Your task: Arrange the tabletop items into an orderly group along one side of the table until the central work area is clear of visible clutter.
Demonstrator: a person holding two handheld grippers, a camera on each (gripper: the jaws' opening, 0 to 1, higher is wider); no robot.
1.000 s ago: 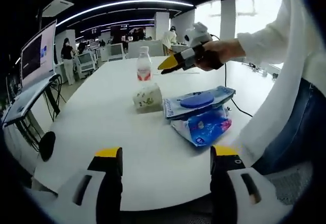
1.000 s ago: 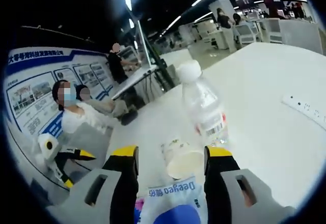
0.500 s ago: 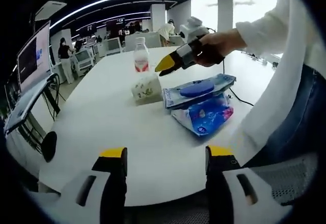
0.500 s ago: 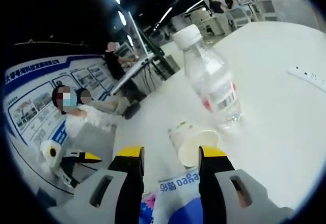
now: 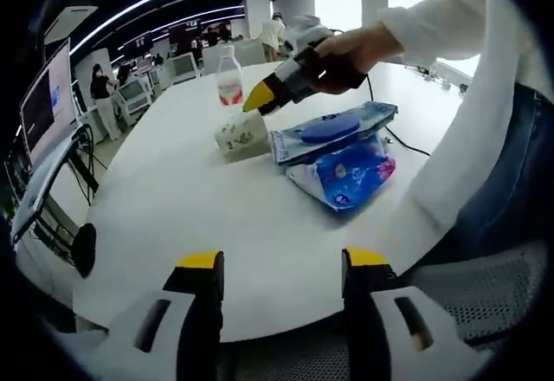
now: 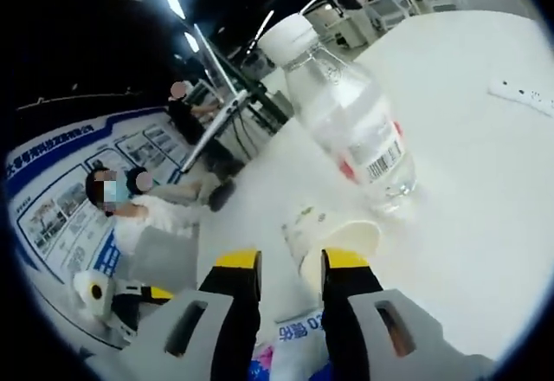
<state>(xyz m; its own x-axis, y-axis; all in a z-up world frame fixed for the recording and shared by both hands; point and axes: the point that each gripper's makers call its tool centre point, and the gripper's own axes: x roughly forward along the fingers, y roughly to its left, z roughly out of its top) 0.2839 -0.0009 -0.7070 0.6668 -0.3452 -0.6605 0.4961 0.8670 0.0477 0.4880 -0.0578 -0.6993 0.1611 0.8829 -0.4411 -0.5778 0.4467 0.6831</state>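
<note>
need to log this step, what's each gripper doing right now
Left gripper: open, holding nothing, hovering over the near edge of the table.
Right gripper: fingers nearly together beside the tipped paper cup, gripping nothing that I can see.

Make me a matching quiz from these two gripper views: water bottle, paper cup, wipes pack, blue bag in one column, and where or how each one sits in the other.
1 water bottle
2 paper cup
3 wipes pack
4 blue bag

a lying on its side
b under the wipes pack, nearest the person
c standing upright, farthest away
d flat on top, blue oval lid up

Pairs: 1-c, 2-a, 3-d, 4-b
</note>
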